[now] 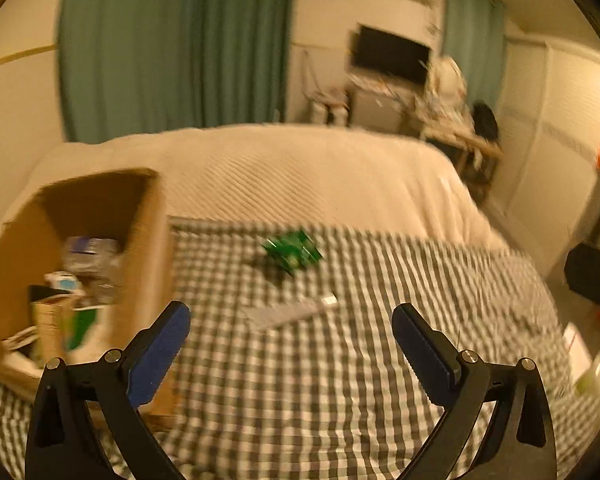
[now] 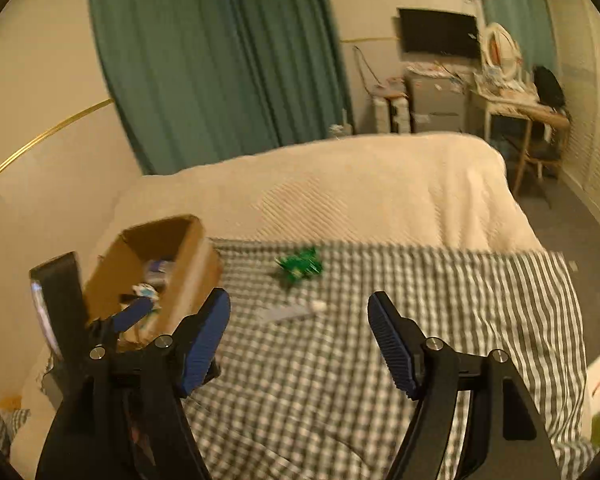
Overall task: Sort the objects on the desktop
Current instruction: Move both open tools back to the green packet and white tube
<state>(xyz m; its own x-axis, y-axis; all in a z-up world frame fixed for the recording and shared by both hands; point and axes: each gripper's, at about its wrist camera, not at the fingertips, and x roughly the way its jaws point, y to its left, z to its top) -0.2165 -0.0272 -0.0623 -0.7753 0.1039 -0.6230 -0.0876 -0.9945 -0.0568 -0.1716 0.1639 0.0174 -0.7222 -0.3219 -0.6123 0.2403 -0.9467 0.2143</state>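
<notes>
A green packet lies on the checked cloth, past a flat silver-white tube. Both also show in the right wrist view: the packet and the tube. An open cardboard box with several items inside stands at the left; it also shows in the right wrist view. My left gripper is open and empty, above the cloth, short of the tube. My right gripper is open and empty, beside the box. The left gripper's finger shows at the box.
The checked cloth covers the near part of a bed with a cream blanket. Green curtains, a wall TV and a cluttered desk stand beyond. Floor runs along the bed's right side.
</notes>
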